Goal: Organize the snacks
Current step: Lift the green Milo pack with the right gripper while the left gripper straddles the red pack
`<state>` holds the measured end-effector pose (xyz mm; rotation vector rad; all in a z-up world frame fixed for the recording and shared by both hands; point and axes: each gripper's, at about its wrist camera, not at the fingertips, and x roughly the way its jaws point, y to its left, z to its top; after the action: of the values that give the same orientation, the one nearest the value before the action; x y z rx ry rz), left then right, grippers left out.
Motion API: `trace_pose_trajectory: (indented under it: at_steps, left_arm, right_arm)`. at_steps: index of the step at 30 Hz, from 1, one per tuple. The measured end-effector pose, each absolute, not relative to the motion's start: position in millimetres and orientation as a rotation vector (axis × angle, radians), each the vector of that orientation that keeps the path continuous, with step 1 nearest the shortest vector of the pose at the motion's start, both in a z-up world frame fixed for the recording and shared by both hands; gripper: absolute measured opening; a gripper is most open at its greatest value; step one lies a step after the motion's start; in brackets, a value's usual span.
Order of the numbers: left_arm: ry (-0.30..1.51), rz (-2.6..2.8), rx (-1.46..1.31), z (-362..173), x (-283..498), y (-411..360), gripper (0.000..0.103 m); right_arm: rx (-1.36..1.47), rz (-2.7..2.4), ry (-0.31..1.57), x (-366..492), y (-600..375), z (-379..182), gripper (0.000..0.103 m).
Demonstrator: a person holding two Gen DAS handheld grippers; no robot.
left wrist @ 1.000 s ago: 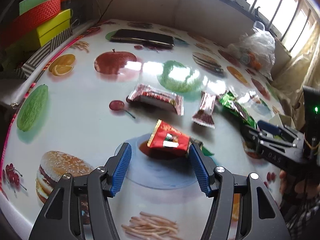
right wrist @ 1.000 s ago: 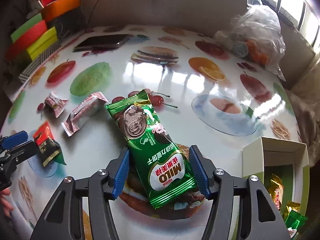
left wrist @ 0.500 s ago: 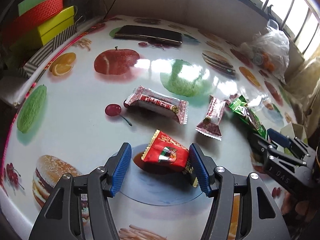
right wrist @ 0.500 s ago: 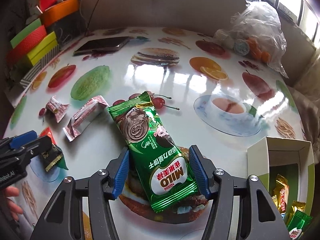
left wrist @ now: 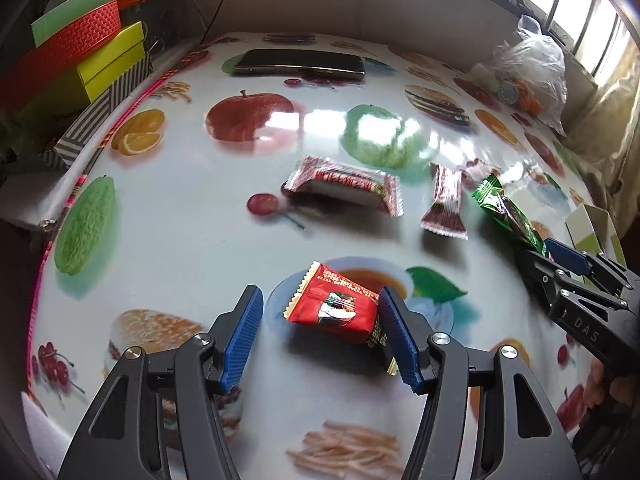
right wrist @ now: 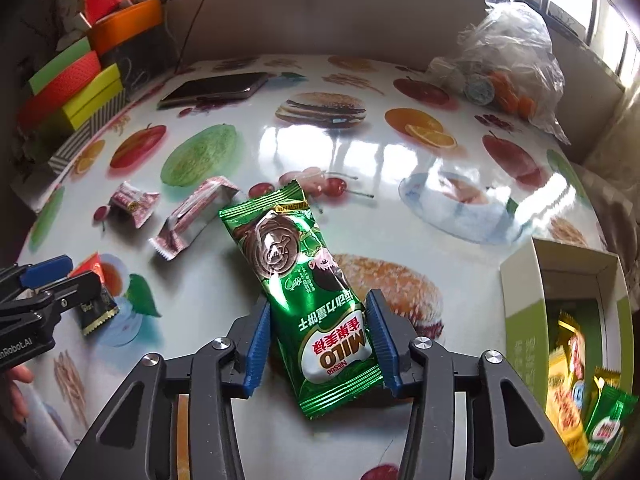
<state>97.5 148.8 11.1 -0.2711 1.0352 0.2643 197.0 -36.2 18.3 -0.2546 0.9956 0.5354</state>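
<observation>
Left gripper (left wrist: pixel 320 336) ours, jaws apart; red snack packet (left wrist: pixel 334 308) lies on table (left wrist: pixel 180 216) between them, right pad touching its edge, left pad clear. Two red-white wrapped snacks (left wrist: pixel 346 184) beyond.

Right gripper (right wrist: pixel 318 344) ours, jaws just been closing, pads now against both sides of green Milo packet (right wrist: pixel 304 280) lying on table. White-green box (right wrist: pixel 560 308) at right, open; we see yellow and green packets (right wrist: pixel 576 396) inside.

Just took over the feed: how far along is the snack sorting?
Done: a few packets already lie in the open box. In hand: the right tongs have just been closing and now pinch the green Milo packet; the left tongs straddle the red packet, ungripped. Left: two red-white packets on the table.
</observation>
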Motion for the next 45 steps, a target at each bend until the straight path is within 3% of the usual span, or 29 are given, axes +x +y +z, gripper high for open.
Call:
trace_pose_trajectory:
  at_steps: [34, 37, 45]
  left_arm:
    - [1.021, 0.308, -0.308, 10, 91, 145, 0.06]
    - [1.009, 0.302, -0.282, 10, 90, 140, 0.05]
    - [0.974, 0.294, -0.262, 17, 89, 139, 0.037]
  right_arm:
    - [-0.2, 0.564, 1.016, 138, -42, 23, 0.045]
    - [-0.201, 0.564, 1.015, 137, -42, 23, 0.045]
    - [-0.185, 0.562, 1.014, 137, -44, 24, 0.045]
